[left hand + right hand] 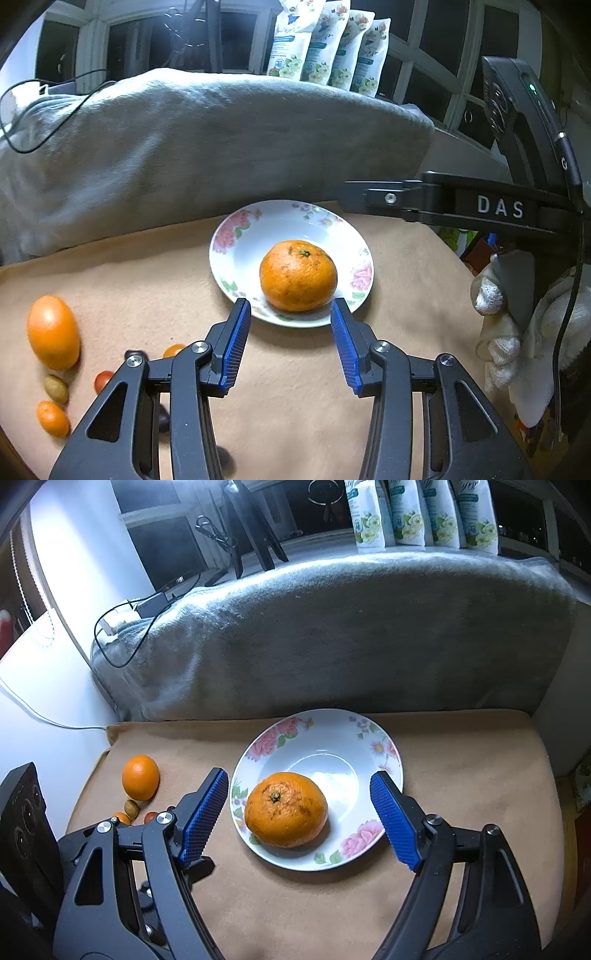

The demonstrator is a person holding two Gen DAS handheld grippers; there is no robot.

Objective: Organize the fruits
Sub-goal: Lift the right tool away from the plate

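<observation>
The left hand-held gripper is spread wide with nothing between its blue pads, its tips just short of the near rim of the plate. The right hand-held gripper is also wide and holds nothing, its tips straddling the near half of the plate above the rim. A gloved hand holds the right tool at the right edge of the left view.

On the tan surface, near left, lies a cluster of small fruit: a kumquat, a brownish nut-like piece and a red cherry tomato, partly hidden by the left tool. Just beyond them sits an orange, well apart from the plate.

The mandarin rests in the floral plate, stem up, toward the plate's near side.

Farther back a grey blanket covers a long mound, with a black cable trailing over its left end. Four flowered pouches stand upright behind it, before dark windows
</observation>
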